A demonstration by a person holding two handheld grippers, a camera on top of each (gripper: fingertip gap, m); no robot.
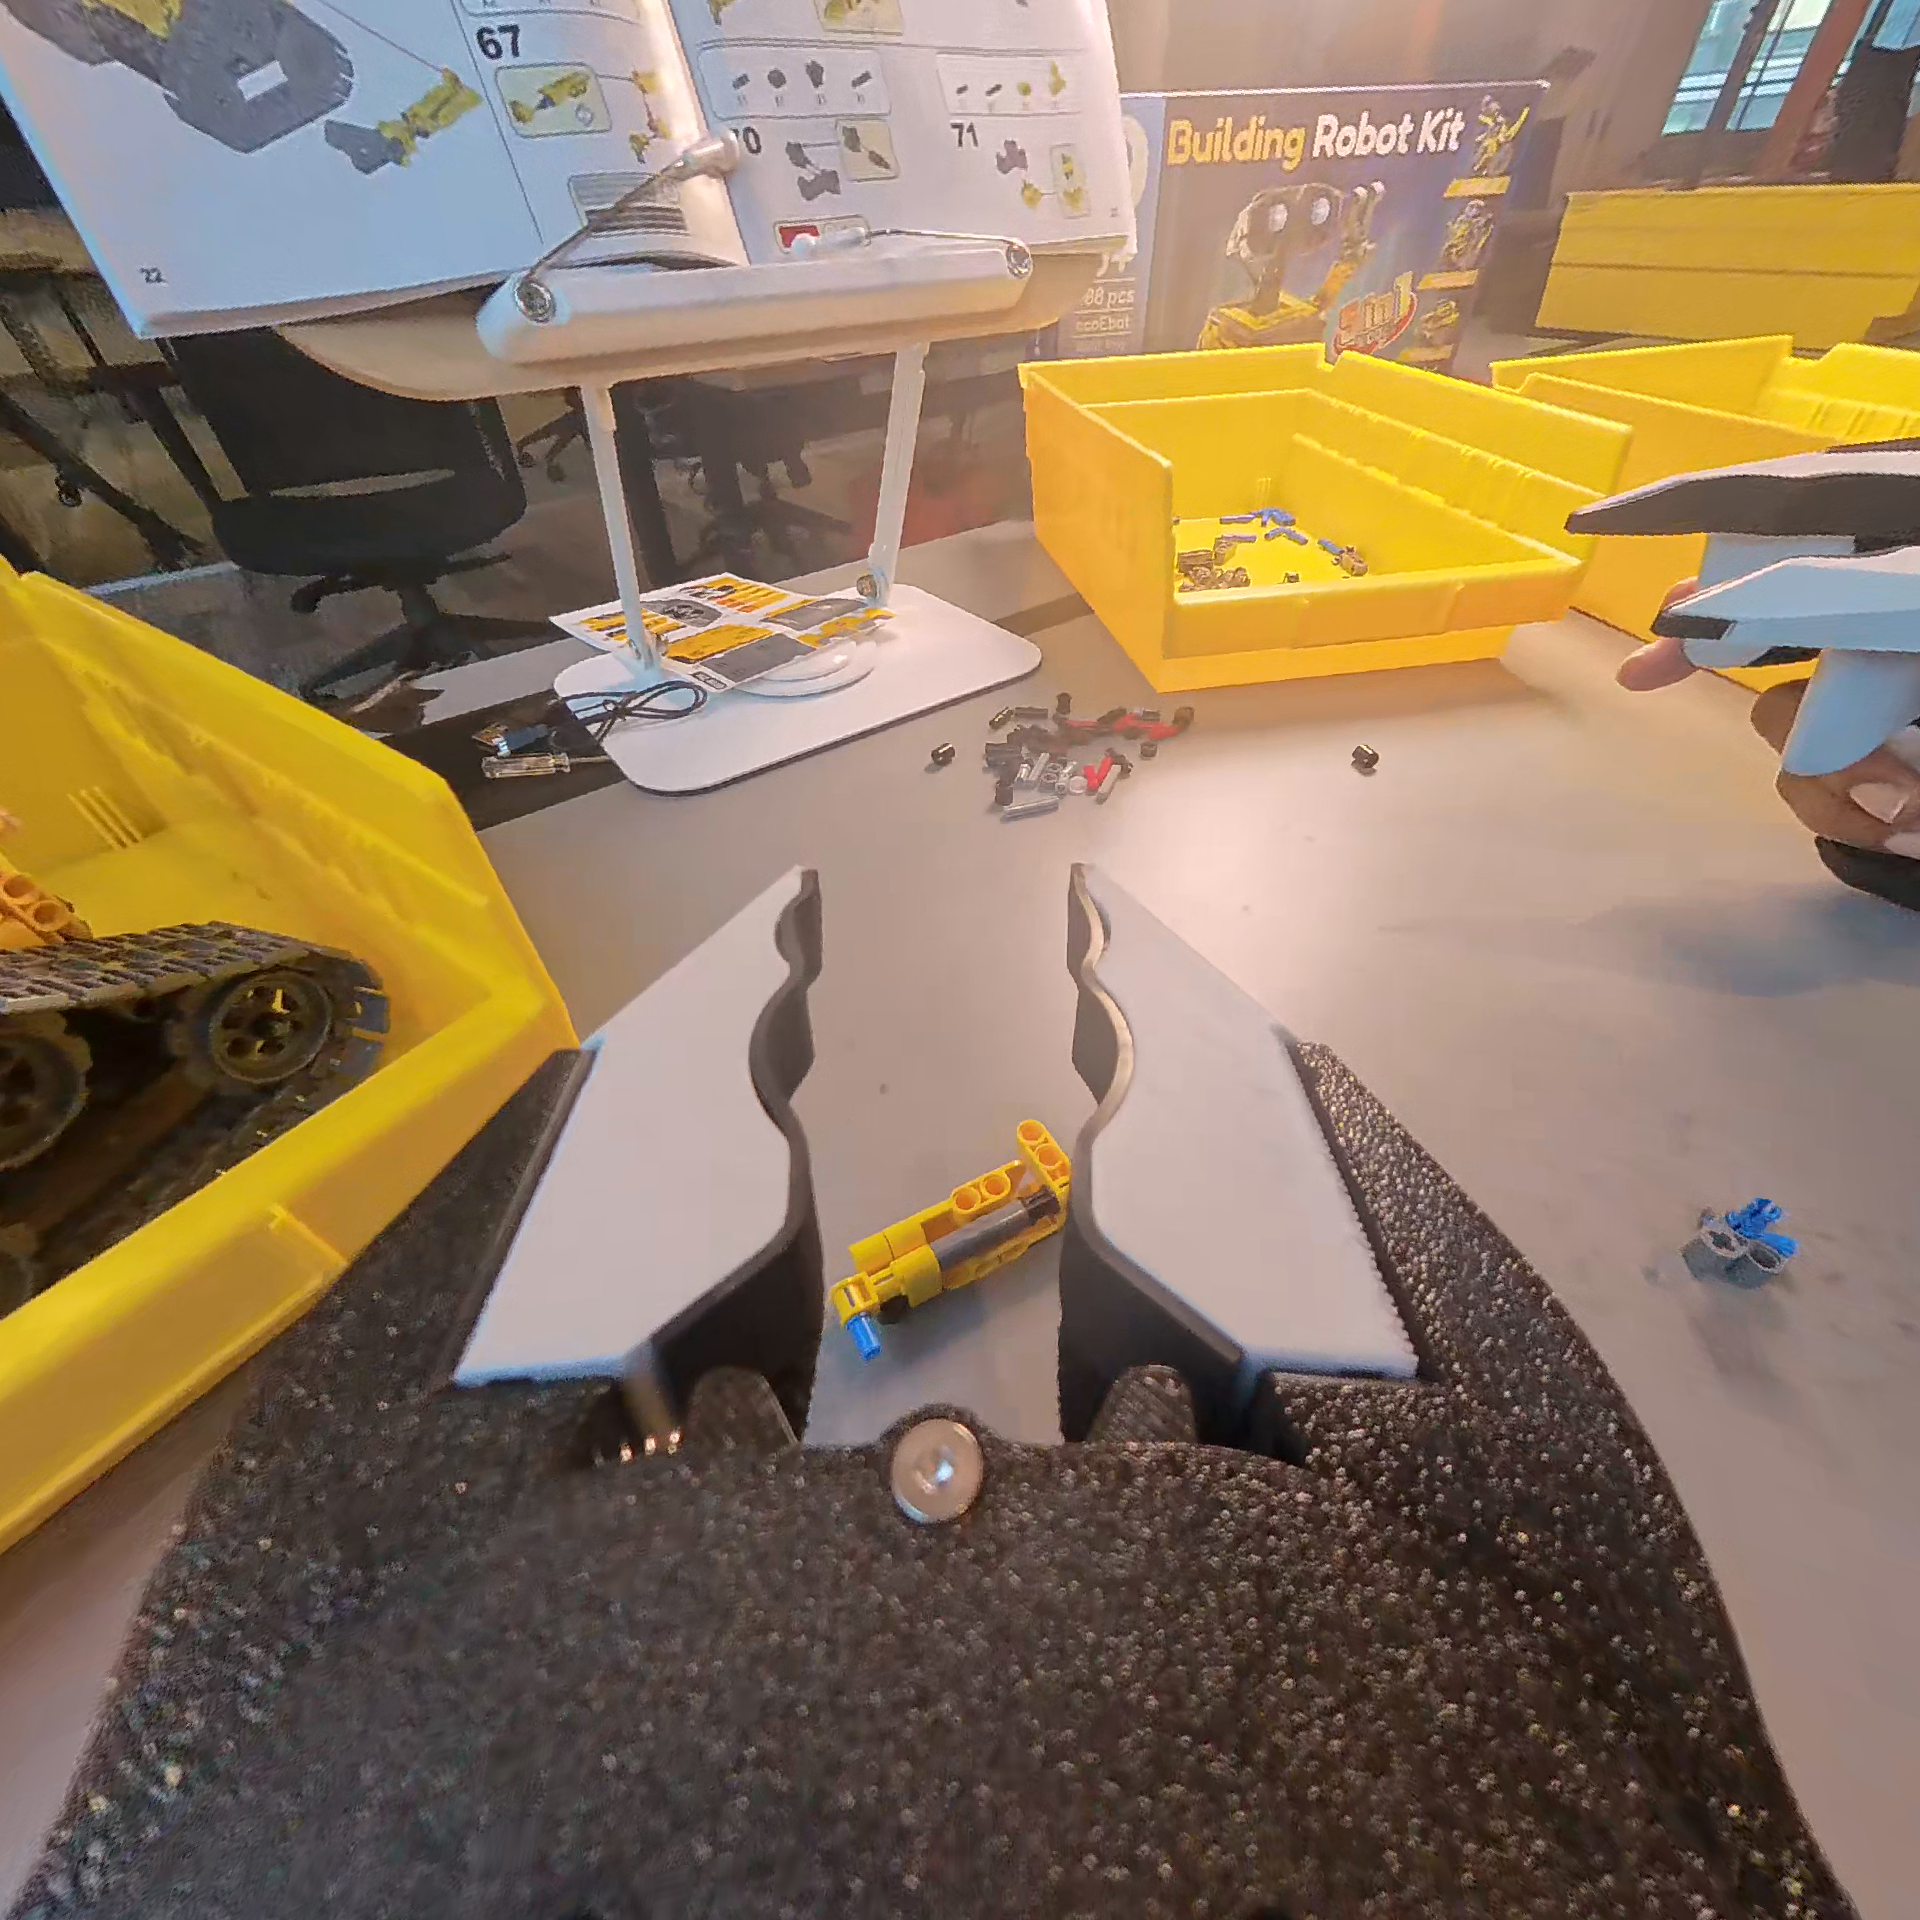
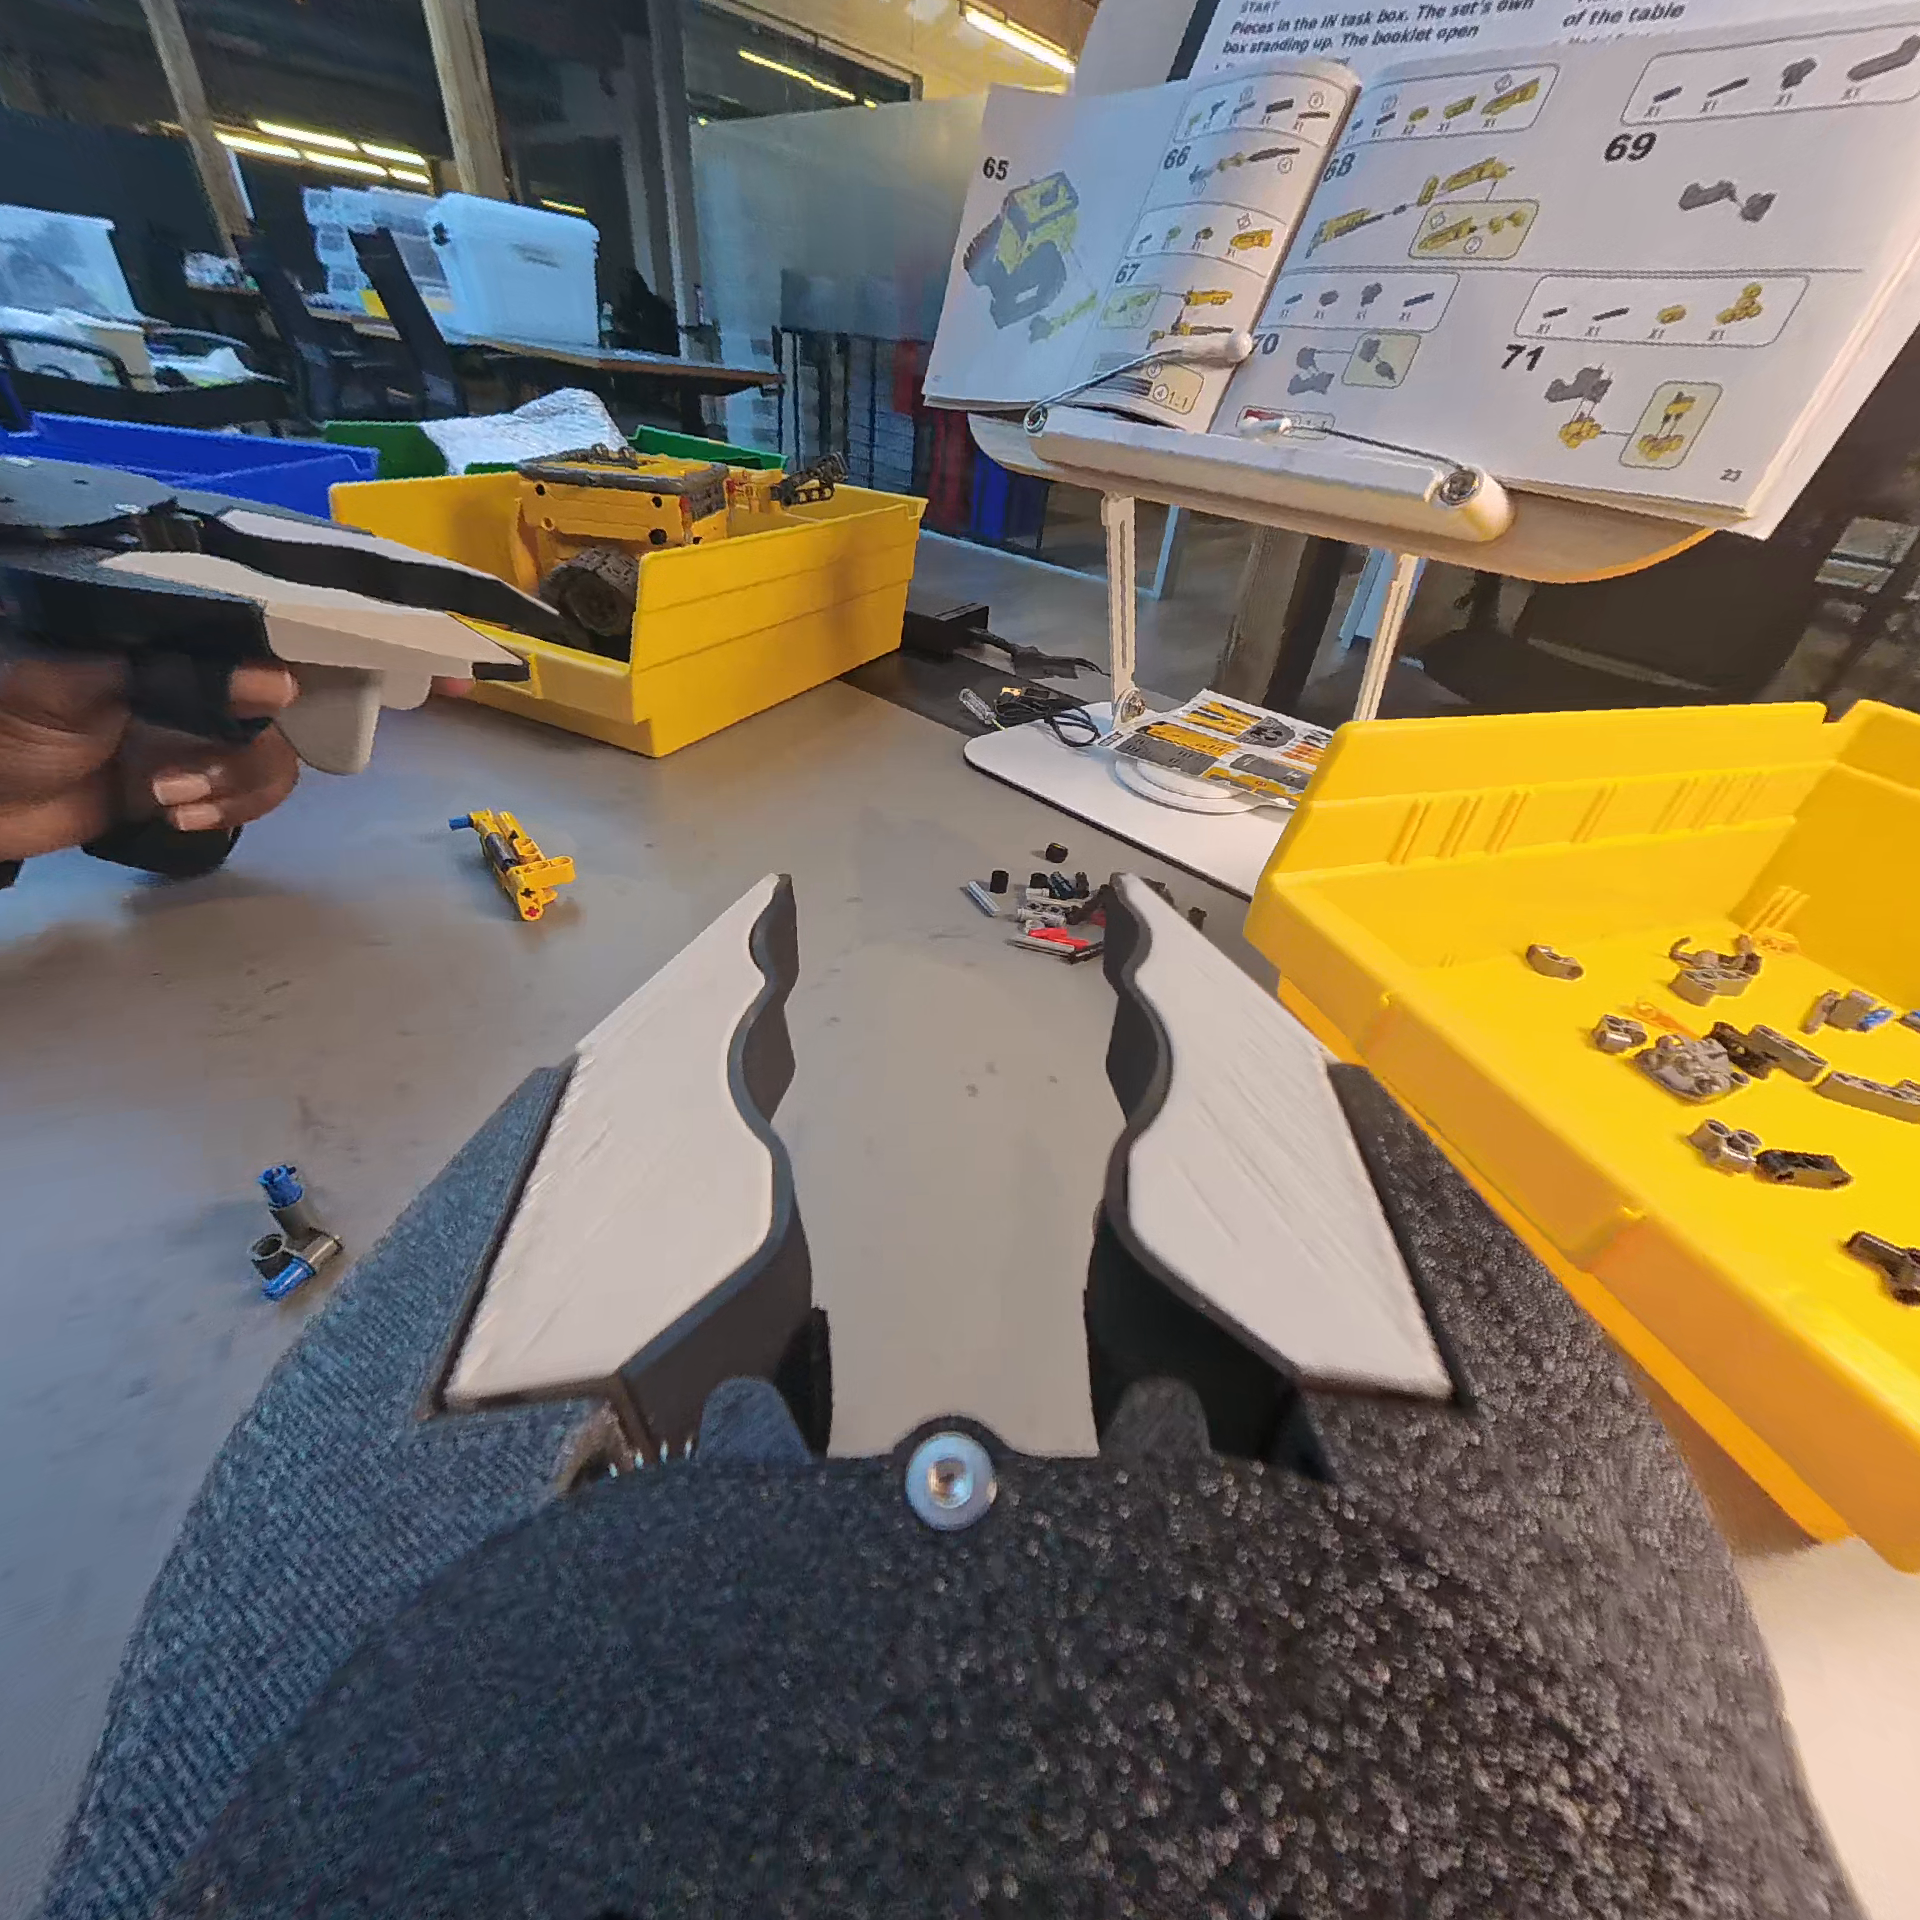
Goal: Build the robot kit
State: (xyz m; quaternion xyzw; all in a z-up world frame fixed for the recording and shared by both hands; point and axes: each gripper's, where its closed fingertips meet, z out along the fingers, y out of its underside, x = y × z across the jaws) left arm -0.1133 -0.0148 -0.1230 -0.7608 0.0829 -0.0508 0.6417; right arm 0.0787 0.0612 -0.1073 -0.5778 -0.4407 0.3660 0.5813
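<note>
My left gripper (image 1: 943,896) is open and empty above the grey table. A small yellow brick assembly (image 1: 956,1231) with a blue pin lies on the table below, between its fingers near their base; it also shows in the right wrist view (image 2: 514,860). My right gripper (image 2: 948,902) is open and empty over bare table, its tips near a pile of small black, grey and red parts (image 2: 1049,914). That pile shows in the left wrist view (image 1: 1070,753). A small grey and blue piece (image 1: 1740,1247) lies on the table, left of my right gripper (image 2: 291,1242).
A yellow bin (image 1: 260,883) at left holds a tracked yellow model (image 2: 613,520). A yellow bin (image 2: 1455,1049) at right holds several small grey parts. A white stand (image 1: 790,675) holds an open instruction booklet (image 2: 1455,260). A kit box (image 1: 1340,218) stands behind.
</note>
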